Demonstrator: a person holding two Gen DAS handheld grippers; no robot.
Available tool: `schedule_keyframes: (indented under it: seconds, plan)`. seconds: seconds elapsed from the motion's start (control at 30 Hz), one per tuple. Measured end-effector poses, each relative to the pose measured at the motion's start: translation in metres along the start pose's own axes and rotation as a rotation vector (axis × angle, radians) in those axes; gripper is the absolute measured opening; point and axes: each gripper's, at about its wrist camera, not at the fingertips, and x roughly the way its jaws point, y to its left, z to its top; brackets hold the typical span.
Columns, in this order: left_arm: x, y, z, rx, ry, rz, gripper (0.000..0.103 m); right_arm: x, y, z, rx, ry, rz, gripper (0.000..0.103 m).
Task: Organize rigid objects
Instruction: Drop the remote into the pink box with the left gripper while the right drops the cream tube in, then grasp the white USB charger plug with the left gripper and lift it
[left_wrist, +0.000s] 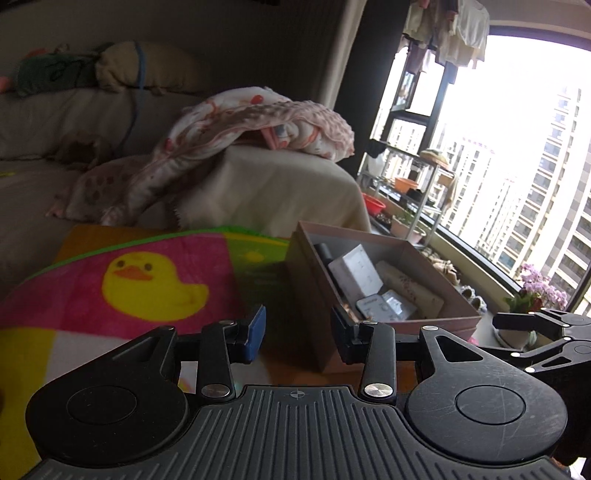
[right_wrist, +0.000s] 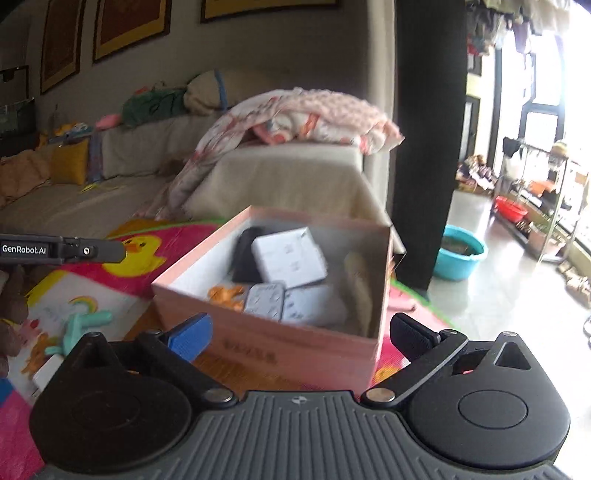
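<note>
Living-room clutter fills the left wrist view: a beige sofa (left_wrist: 258, 184) with a pink blanket (left_wrist: 251, 125) heaped on it, and a tall window (left_wrist: 517, 147) showing apartment blocks. Below lies a bright play mat (left_wrist: 110, 288) printed with a yellow duck. A pink cardboard box (left_wrist: 317, 295) stands on it, just right of centre, already holding a white carton (left_wrist: 354, 273), a dark bottle, a blister pack and a patterned pouch. The left gripper (left_wrist: 299, 332) has its jaws apart with nothing between them; the box's near corner shows through the gap, and whether the right finger touches the box is unclear. The right gripper's linkage pokes in at the right edge.

From the right wrist view, the same sofa and blanket sit behind, with a blue basin (right_wrist: 461, 254) on the shiny floor. The box is directly ahead, its contents slightly blurred, including something orange (right_wrist: 225, 295). The right gripper (right_wrist: 299, 332) is spread wide and empty, its fingers either side of the box's near wall but apart from it. A teal toy (right_wrist: 79, 328) lies on the mat to the left, outside the box.

Judging by this, most items are packed; the next move likely calls for reaching left to the teal toy and closing on it.
</note>
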Motion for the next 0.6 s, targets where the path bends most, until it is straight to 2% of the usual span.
schedule_keyframes:
  seconds: [0.17, 0.33, 0.4, 0.47, 0.6]
  plan:
    - [-0.04, 0.025, -0.021, -0.019, 0.011, 0.116, 0.043, -0.004, 0.036, -0.019, -0.043, 0.064, 0.117, 0.103]
    - [-0.063, 0.045, -0.039, -0.095, 0.04, 0.153, 0.043, -0.003, 0.091, -0.043, -0.15, 0.103, 0.193, 0.103]
    - [-0.067, 0.047, -0.046, -0.114, 0.063, 0.126, 0.043, 0.0, 0.107, -0.051, -0.187, 0.107, 0.195, 0.103]
    - [-0.068, 0.045, -0.051, -0.119, 0.101, 0.066, 0.043, 0.002, 0.116, -0.056, -0.209, 0.116, 0.19, 0.103]
    - [-0.061, 0.024, -0.063, -0.053, 0.188, -0.053, 0.043, 0.005, 0.115, -0.058, -0.199, 0.126, 0.17, 0.103]
